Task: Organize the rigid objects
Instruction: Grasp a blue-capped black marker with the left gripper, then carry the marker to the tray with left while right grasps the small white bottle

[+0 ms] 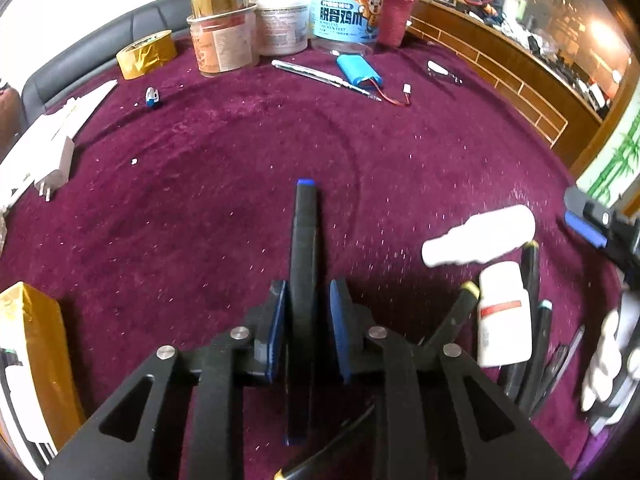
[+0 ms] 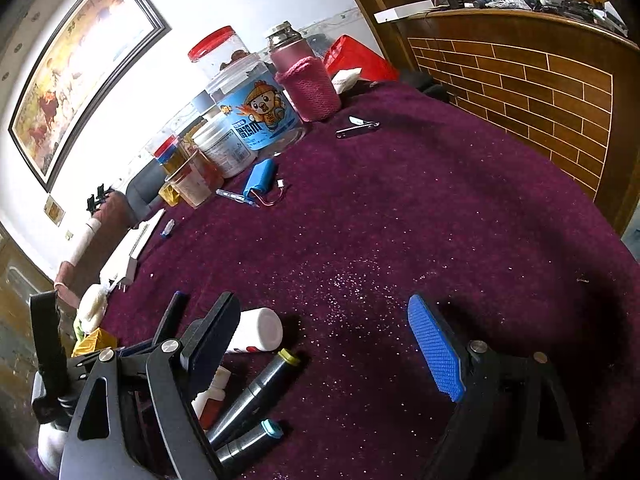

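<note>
Deep-pile purple velvet-like tablecloth (image 1: pixel 200 208) flecked with glitter, matt black marker (image 1: pixel 304 264) with a blue cap, glossy white plastic bottle (image 1: pixel 480 236), shiny gold tape roll (image 1: pixel 146 54), clear plastic jar (image 2: pixel 256 120), pink knitted sleeve (image 2: pixel 312 88), textured blue rubbery pads (image 2: pixel 434 354)

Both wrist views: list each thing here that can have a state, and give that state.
left gripper: jaws around the blue-capped marker; grip uncertain.
right gripper: open, empty.
blue-capped marker: capped, between the left pads.
white bottles: capped, lying on the cloth.
yellow-capped marker: capped, lying down.
red-lidded jar: lid on, upright.
pink flask: upright, capped.
</note>
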The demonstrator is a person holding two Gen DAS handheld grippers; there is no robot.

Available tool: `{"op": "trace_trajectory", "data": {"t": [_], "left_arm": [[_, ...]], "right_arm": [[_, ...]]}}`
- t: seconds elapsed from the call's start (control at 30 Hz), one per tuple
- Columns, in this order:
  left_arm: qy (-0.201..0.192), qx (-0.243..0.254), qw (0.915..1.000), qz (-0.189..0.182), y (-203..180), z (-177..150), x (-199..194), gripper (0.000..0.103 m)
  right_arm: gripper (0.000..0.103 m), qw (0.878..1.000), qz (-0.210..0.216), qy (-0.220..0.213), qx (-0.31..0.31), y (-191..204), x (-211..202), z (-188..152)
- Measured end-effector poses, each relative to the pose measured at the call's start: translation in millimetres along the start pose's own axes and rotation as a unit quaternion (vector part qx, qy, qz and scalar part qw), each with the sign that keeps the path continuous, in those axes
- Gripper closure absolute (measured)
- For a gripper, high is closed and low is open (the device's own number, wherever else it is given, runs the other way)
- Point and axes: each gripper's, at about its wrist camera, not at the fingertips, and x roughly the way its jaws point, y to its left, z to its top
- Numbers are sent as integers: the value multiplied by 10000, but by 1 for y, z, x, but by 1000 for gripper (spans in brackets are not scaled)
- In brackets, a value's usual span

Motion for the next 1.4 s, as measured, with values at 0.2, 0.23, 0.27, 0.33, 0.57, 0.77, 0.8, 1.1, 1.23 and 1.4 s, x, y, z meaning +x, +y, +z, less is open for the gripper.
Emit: {"op": "trace_trajectory", "data": {"t": [0.2, 0.23, 0.27, 0.33, 0.57, 0.77, 0.8, 1.1, 1.23, 1.4], "left_arm": [[-142, -77, 9999, -23, 1, -3, -3, 91], [-171, -89, 9998, -31, 1, -4, -6, 91], [-215, -118, 9997, -51, 1, -5, -9, 91], [-324, -166, 9992, -182, 1, -7, -20, 91], [-823, -484, 9912, -915, 8, -25, -75, 91], [-1342, -940, 9754, -1475, 25, -61, -133, 91], [-1471, -1039, 9714, -1549, 31, -71, -146, 91], [-2345, -1986, 9426, -1304, 89, -153, -219, 90], [-2559, -2082, 9392, -948, 104, -173, -236, 90], [-2762, -2095, 9335, -919, 117, -192, -246, 90]], "right_arm": [[21, 9999, -6, 147, -17, 0, 6, -2], [21, 9999, -5, 157, -24, 1, 6, -2], [21, 9999, -8, 156, -30, 1, 6, -2], [21, 9999, -16, 141, -33, 0, 5, -1], [21, 9997, -175, 141, -63, 1, 7, -2], [21, 9994, -288, 162, -55, -2, 8, -2], [21, 9994, -304, 167, -54, -2, 9, -2], [21, 9994, -297, 131, 106, -9, 8, -4], [21, 9979, -574, 279, -139, 0, 11, -2], [21, 9978, -467, 206, -425, 24, -20, -8]]}}
